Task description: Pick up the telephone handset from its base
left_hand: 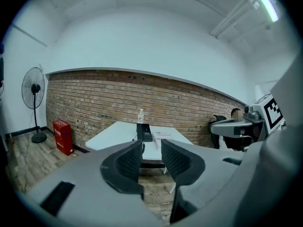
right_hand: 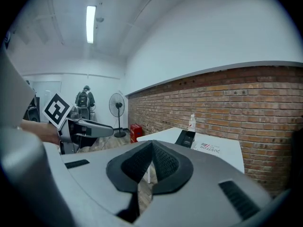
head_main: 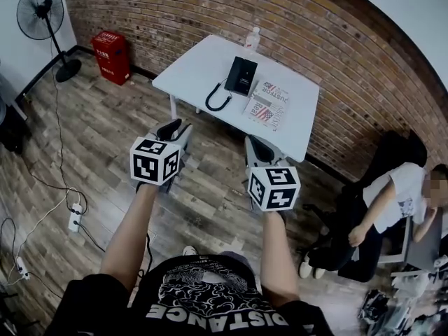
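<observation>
The black telephone (head_main: 241, 75) lies on a white table (head_main: 199, 61) by the brick wall, its handset resting on the base and a coiled cord (head_main: 217, 98) hanging over the near edge. Both grippers hover over the wooden floor, well short of the table. My left gripper (head_main: 177, 130) is open with nothing between its pads, and in the left gripper view the telephone (left_hand: 144, 132) shows far off through the gap of the left gripper (left_hand: 151, 148). My right gripper (head_main: 257, 148) is shut and empty. In the right gripper view the pads of the right gripper (right_hand: 152, 150) meet, with the telephone (right_hand: 185, 138) beyond.
Printed papers (head_main: 268, 103) and a clear bottle (head_main: 253, 38) share the table. A standing fan (head_main: 43, 12) and a red box (head_main: 112, 56) stand at the back left. A power strip (head_main: 75, 217) with cables lies on the floor at left. A person (head_main: 392, 208) sits at right.
</observation>
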`<state>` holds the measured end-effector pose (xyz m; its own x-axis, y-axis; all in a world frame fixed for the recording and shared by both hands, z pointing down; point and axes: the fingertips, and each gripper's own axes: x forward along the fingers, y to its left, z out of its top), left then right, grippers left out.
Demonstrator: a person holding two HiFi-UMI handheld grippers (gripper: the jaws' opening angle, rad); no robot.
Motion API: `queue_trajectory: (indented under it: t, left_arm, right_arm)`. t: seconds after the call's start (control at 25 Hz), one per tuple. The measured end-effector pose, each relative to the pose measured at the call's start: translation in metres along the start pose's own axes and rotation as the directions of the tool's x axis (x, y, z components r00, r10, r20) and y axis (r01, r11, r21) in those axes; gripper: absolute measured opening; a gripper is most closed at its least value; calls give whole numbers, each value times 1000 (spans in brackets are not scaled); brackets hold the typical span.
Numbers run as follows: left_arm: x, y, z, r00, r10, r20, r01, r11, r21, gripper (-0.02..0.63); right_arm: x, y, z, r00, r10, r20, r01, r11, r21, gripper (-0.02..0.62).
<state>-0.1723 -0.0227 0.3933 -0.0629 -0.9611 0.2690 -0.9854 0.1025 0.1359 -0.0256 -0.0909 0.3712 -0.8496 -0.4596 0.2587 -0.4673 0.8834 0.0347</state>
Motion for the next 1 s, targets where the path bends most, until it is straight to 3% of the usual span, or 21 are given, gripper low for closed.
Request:
queue_trajectory:
  t: [0.52, 1.0]
  left_arm:
    - [63, 26, 5, 999, -29, -28, 29, 1000, -3, 107]
    - [188, 60, 44, 999, -21, -46, 21, 1000, 11, 107]
  right_arm:
    - [60, -34, -2, 1000, -9, -9, 10, 1000, 20, -2]
    - [160, -120, 9, 1000, 21, -20, -20, 999, 36, -2]
